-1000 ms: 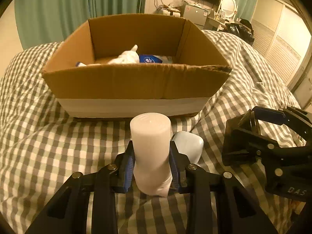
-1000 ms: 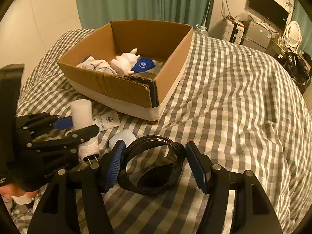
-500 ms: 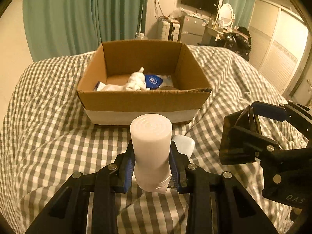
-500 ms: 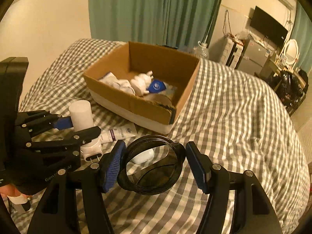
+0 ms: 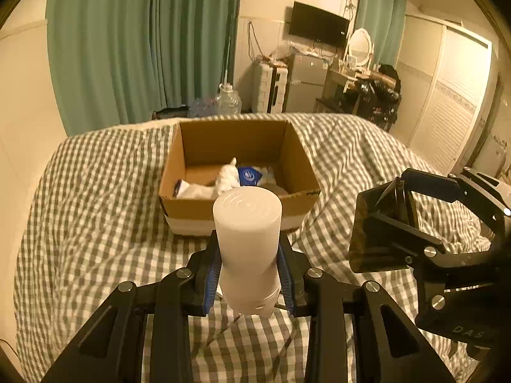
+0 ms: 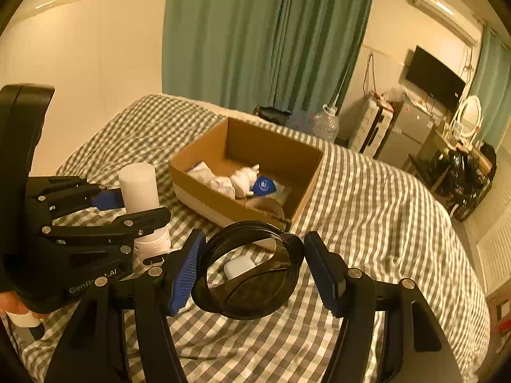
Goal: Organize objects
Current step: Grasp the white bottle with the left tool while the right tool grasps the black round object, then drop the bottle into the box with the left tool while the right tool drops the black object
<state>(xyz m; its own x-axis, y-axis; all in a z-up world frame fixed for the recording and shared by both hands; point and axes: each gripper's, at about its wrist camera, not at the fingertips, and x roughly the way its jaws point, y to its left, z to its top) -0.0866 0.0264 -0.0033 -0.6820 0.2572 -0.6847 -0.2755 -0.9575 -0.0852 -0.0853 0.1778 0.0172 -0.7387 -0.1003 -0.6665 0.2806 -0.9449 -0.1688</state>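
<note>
My left gripper (image 5: 248, 279) is shut on a white cylindrical plug-in lamp (image 5: 247, 242), held upright above the checked bedspread; it also shows in the right wrist view (image 6: 140, 191). My right gripper (image 6: 255, 268) is shut on a dark transparent round container (image 6: 252, 271), seen to the right in the left wrist view (image 5: 380, 223). An open cardboard box (image 5: 194, 210) lies ahead on the bed, also in the right wrist view (image 6: 306, 188), holding white items and a blue-labelled packet (image 6: 263, 185). A small white case (image 6: 238, 266) lies on the bed below the container.
The bed with grey checked cover (image 5: 80, 223) fills the foreground. Green curtains (image 5: 143, 48) hang behind. A water jug (image 5: 227, 102), fridge (image 5: 301, 83), TV (image 5: 319, 28) and cluttered desk (image 5: 367, 86) stand beyond the bed. A wardrobe (image 5: 447, 102) is at right.
Both grippers have risen and drawn back from the box with their objects held. The box now looks smaller and farther, and more of the room shows.
</note>
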